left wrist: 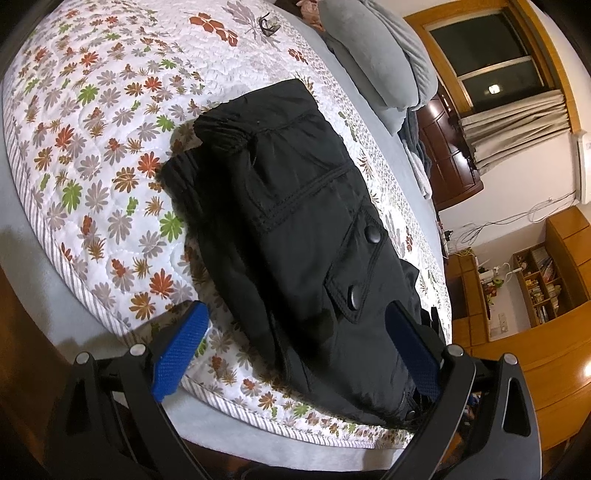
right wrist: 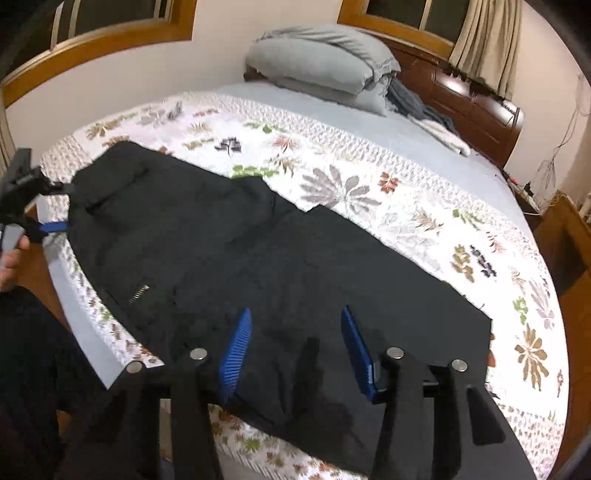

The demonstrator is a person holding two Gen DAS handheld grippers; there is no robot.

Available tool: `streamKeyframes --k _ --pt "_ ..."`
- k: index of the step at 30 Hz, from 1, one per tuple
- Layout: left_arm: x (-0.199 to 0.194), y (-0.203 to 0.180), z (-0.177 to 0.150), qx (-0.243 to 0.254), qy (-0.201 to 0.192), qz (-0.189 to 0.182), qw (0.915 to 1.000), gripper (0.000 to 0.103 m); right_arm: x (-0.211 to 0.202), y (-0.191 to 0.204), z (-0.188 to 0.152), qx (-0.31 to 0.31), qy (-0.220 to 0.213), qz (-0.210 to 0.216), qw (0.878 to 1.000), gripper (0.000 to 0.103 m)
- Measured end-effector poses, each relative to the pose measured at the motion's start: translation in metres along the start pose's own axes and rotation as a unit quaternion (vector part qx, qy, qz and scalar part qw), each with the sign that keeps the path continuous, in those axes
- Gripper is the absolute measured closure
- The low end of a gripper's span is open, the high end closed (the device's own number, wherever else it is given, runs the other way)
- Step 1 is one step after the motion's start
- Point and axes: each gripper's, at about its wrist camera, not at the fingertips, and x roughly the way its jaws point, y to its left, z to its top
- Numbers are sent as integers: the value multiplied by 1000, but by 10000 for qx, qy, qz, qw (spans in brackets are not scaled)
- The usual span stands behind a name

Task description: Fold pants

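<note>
A bedroom with white walls, wood-framed windows (right wrist: 110, 26) and pale curtains (left wrist: 517, 125) lies ahead of both claws. Low wooden shelves (left wrist: 546, 280) with books stand off to the right of the left claw (left wrist: 295, 339). The bed (right wrist: 369, 122) fills most of both views; it has a grey sheet with a white quilt (left wrist: 92, 129) printed in orange, green and grey flowers spread over it. At the far end, beyond the right claw (right wrist: 295, 332), grey pillows and bedding (right wrist: 325, 59) are piled against a dark wooden headboard (right wrist: 472, 107).

The black pants (left wrist: 295, 221) lie flat on the quilt near the bed's front edge. From the right claw their long axis runs from far left to near right, with the zipper and pocket end toward the left claw (right wrist: 55, 225) and the narrower leg end just ahead and to the right. From the left claw they stretch straight away, the snap-button pocket (left wrist: 358, 266) nearest.

The left claw hangs tilted down over the near end of the pants, its blue pads (left wrist: 181, 350) spread wide, one over the quilt and one at the cloth's right edge, gripping nothing. A hand (right wrist: 11, 266) holds it at the bed's corner.

The right claw tilts down above the leg part, its pads (right wrist: 236, 350) about half apart and clear of the cloth, which lies beneath them ungripped.
</note>
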Motion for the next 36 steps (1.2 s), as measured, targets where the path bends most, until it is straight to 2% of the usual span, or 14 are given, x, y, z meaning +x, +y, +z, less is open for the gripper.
streamKeyframes --k 4,8,10,11,12,15,17,20,22,23,26,31,33,36 --pt "-2 3 -1 -64 0 -40 10000 7 20 26 -19 -465 318 -8 9984 58" --pt "-9 7 -2 -140 -94 -43 9998 7 16 29 -12 -737 505 164 9959 59" --pt "-15 9 -2 -207 -144 -115 9996 7 7 18 12 -696 573 505 9947 53" --pt "-18 13 -1 -330 -186 -219 9990 7 5 15 24 -659 611 688 9936 42" --pt "-21 16 -1 -465 -225 -323 9981 7 1 10 47 -593 675 1088 9900 33" --pt "-24 27 1 -924 -283 -635 9933 7 -4 9 111 -526 827 2172 9712 21" --pt "-25 30 5 -1068 -358 -654 9915 7 5 22 158 -641 1007 2784 9530 18" --pt "-23 27 11 -1105 -407 -719 9904 7 33 53 214 -871 1369 3325 9290 17" --pt "-21 22 13 -1161 -412 -693 9900 7 52 77 240 -1040 1580 3515 9169 16" --pt "-20 21 14 -1200 -409 -619 9900 7 71 95 258 -1115 1842 3719 9030 16" --pt "-14 25 11 -1480 -369 -268 9879 7 107 144 289 -1526 2282 3977 8755 15" --pt "-12 32 9 -1648 -424 -281 9850 7 174 213 314 -2049 2864 4010 8457 14" --pt "-13 38 10 -1799 -408 -342 9822 7 198 231 317 -2208 3001 4029 8360 14" --pt "-13 46 12 -1979 -353 -401 9788 6 225 250 320 -2291 3129 4043 8283 14"
